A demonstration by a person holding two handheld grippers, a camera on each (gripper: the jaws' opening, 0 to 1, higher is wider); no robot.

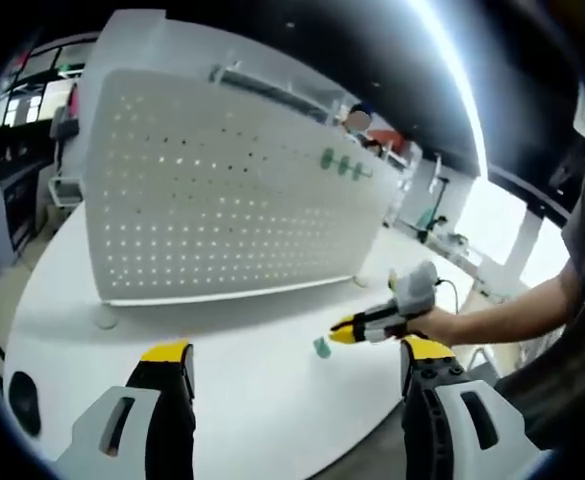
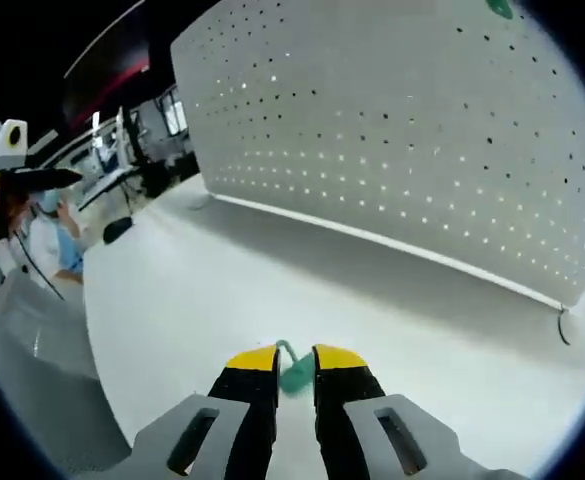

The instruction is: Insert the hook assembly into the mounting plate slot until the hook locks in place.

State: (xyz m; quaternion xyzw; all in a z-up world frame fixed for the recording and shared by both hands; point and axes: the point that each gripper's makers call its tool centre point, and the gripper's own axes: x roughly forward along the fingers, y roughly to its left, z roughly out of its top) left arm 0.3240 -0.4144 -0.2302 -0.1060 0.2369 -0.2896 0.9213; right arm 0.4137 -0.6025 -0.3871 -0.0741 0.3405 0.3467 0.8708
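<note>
Hook assembly (image 2: pixel 294 372), a small green piece, lies on the white table (image 2: pixel 192 300), sitting between the right gripper (image 2: pixel 294 360) tips, jaws nearly closed around it; can't tell if they're actually pinching yet. Step looks like the pickup. Left gripper (image 1: pixel 297 352) hovers spread and empty. Next: secure grip, lift, carry to the white pegboard (image 2: pixel 402 130) standing well beyond, where other green hooks (image 1: pixel 342 165) already hang.

right gripper (image 2: pixel 294 362) clamping green hook (image 2: pixel 294 374), pegboard (image 2: pixel 422 130) beyond
</note>
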